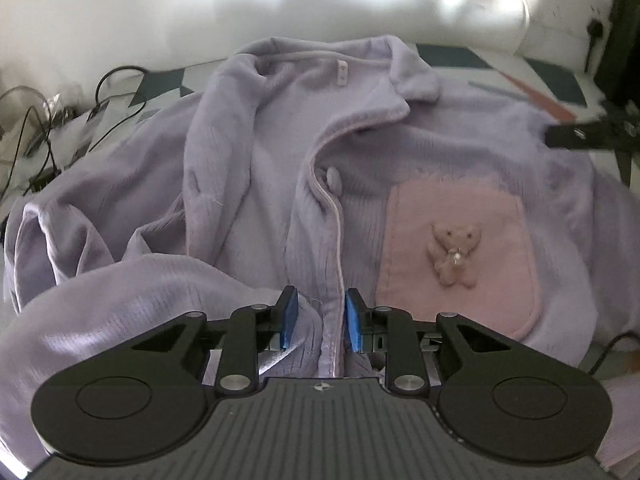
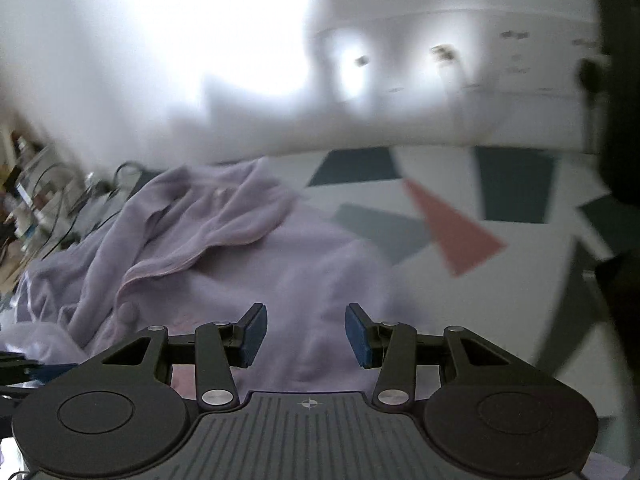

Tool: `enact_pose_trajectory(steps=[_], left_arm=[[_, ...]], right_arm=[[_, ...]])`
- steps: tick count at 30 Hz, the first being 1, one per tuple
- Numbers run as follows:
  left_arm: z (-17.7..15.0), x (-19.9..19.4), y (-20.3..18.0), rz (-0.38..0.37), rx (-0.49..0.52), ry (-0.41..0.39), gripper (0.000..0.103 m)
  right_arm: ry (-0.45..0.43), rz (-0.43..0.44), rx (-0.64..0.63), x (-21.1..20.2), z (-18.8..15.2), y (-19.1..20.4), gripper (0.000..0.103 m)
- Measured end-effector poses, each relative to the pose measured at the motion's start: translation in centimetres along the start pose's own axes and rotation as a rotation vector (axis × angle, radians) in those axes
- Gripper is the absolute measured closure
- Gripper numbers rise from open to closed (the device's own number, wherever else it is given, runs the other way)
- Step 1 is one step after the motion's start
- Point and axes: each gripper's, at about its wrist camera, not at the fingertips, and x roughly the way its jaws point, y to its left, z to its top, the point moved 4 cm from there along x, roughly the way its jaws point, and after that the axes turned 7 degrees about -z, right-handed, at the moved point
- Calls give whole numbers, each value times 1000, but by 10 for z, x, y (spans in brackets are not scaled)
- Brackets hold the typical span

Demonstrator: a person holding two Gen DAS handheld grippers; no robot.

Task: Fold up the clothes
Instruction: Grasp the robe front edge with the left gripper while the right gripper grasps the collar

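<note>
A lilac fleece pyjama top [image 1: 260,184] lies face up on the patterned table cover, its collar at the far end. It has a pink chest pocket [image 1: 452,232] with a small teddy bear [image 1: 454,254] sewn on. My left gripper [image 1: 320,316] is at the near hem, its blue pads pressed on the bunched piped front edge. My right gripper [image 2: 306,332] hangs open above the top [image 2: 280,272], over its right shoulder area, with nothing between its fingers. In the left wrist view it shows blurred at the far right [image 1: 568,136]. The left front panel is folded back and rumpled.
Black cables and clutter [image 1: 40,128] lie at the table's left edge. A dark upright object [image 1: 616,48] stands at the far right. The table cover [image 2: 452,224] with grey, blue and pink shapes lies bare to the right of the top. A white wall is behind.
</note>
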Motion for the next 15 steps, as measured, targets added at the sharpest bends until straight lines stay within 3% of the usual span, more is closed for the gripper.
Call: enact_pose_trajectory(steps=[3, 4, 5, 9, 12, 15], left_arm=[[4, -9, 10, -4, -1, -41, 70], [5, -13, 13, -6, -1, -54, 80], [6, -16, 17, -7, -2, -68, 96], [12, -28, 30, -13, -3, -122, 97], [14, -16, 61, -88, -108, -62, 96], [8, -5, 56, -104, -28, -21, 95]], right_arm=[[23, 17, -43, 15, 0, 13, 62], [29, 12, -46, 19, 0, 15, 62], [35, 6, -47, 22, 0, 16, 62], [48, 2, -25, 35, 0, 17, 62], [54, 0, -14, 43, 3, 17, 62], [55, -11, 13, 52, 10, 21, 61]])
